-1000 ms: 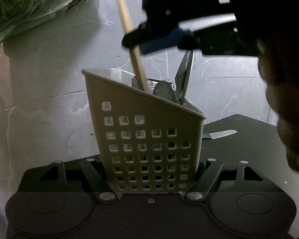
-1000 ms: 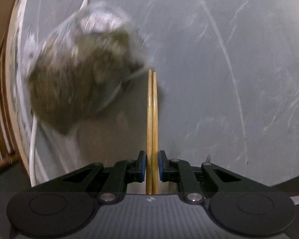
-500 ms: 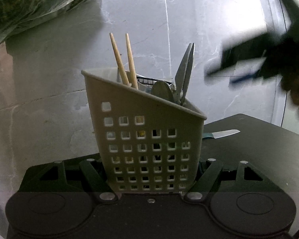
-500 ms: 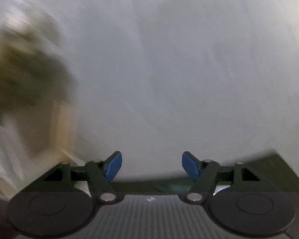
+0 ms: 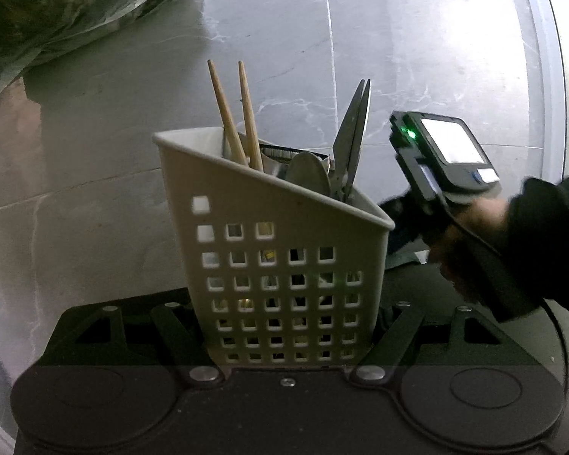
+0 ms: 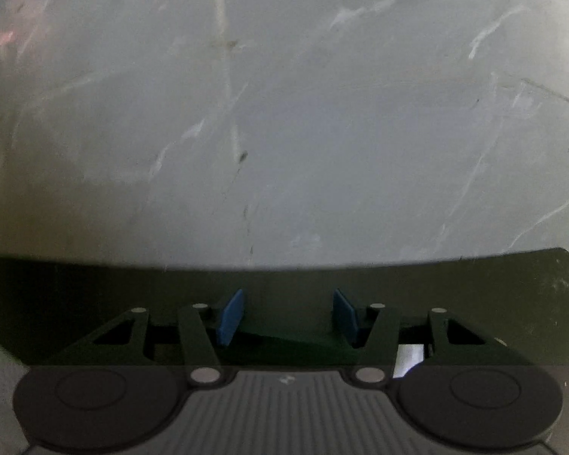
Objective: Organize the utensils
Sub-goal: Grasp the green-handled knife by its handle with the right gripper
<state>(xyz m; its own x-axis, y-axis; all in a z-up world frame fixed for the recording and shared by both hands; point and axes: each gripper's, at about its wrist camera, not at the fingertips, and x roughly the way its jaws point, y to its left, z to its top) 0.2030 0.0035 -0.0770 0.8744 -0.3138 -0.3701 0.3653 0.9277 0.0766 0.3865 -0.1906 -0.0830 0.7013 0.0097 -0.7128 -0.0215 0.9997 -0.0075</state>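
While the left tongs (image 5: 284,341) pinch the base of the pale perforated utensil holder (image 5: 273,265) at the centre of the left wrist view, two wooden chopsticks (image 5: 242,121) stand in its back left part, tilted to the left, and closed scissors (image 5: 351,144) point upward at the right, beside a round metal spoon end (image 5: 309,174). At the right of that frame a hand (image 5: 470,242) in a dark sleeve (image 5: 550,242) grips the other device. In the right wrist view the right tongs (image 6: 288,318), blue pads (image 6: 229,316) spread and closing with nothing between them, hang above the dark tabletop (image 6: 95,288) near its far edge, grey marbled floor (image 6: 284,113) beyond.
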